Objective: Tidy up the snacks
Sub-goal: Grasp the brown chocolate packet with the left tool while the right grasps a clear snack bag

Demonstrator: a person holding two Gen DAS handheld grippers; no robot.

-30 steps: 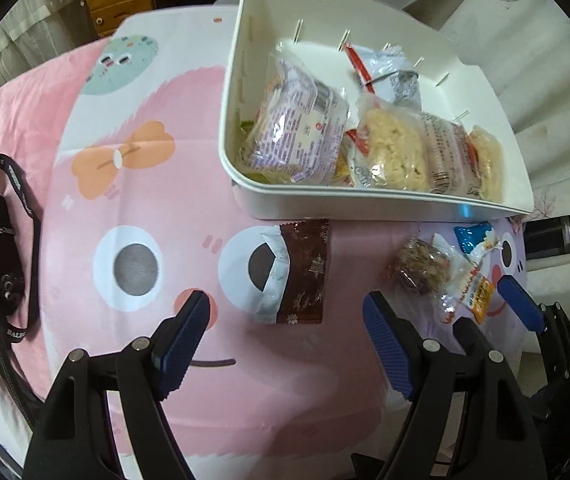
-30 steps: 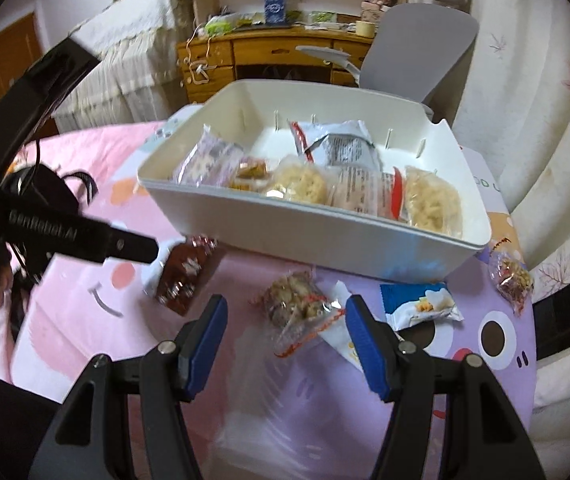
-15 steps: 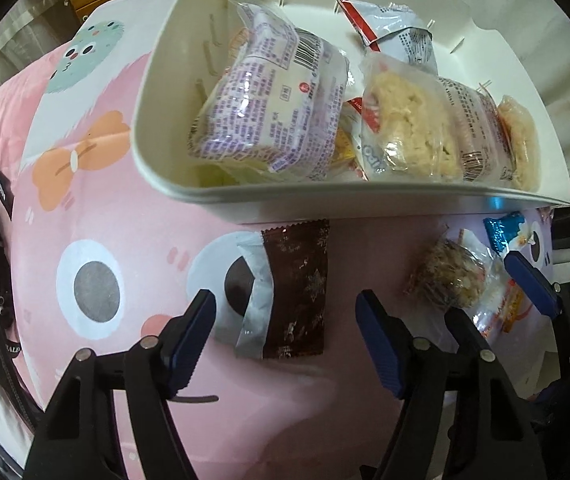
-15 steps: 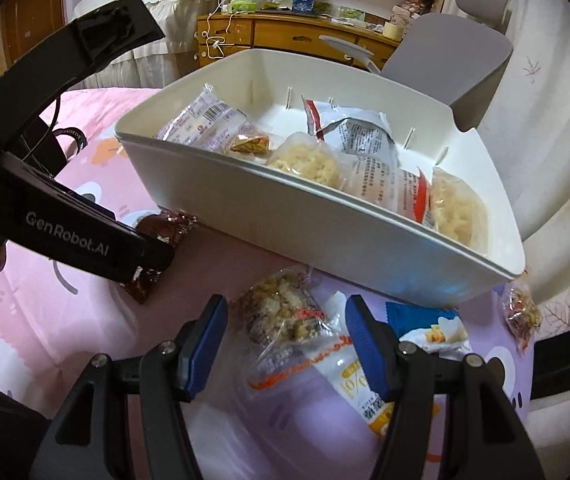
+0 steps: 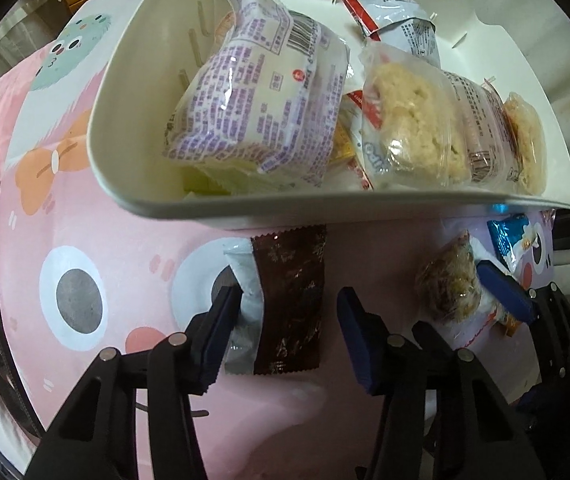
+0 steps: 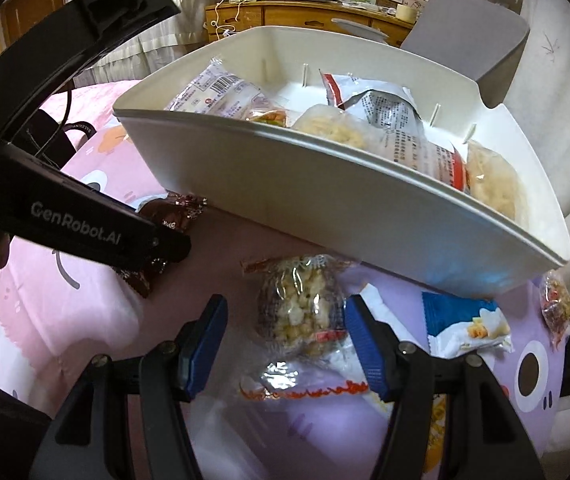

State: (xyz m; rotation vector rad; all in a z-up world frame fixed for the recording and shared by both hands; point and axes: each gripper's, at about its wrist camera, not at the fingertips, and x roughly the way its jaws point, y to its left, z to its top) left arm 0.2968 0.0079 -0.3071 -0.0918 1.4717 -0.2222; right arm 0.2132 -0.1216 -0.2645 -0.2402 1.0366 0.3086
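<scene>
A: Foreground, left view. What step is shown?

B: The pick-up. The left hand-held gripper [image 5: 281,320] straddles the brown snack packet [image 5: 287,300], which lies flat on the pink cartoon cloth [image 5: 85,240]. Its jaws are closing; one pad meets the packet's silver edge, the other stands clear, so nothing is clamped yet.

A: And the right view?

B: The right hand-held gripper [image 6: 285,344] is released, its jaws either side of the clear puffed-grain packet [image 6: 301,308] without pressing it. A blue-and-white packet [image 6: 465,324] lies just beside.

A: Farther back?

B: The white bin [image 6: 325,200], already holding several packets, sits just behind both.

A: Next move?

B: Probably both jaws must close fully, then lift each packet over the bin's near wall.
</scene>
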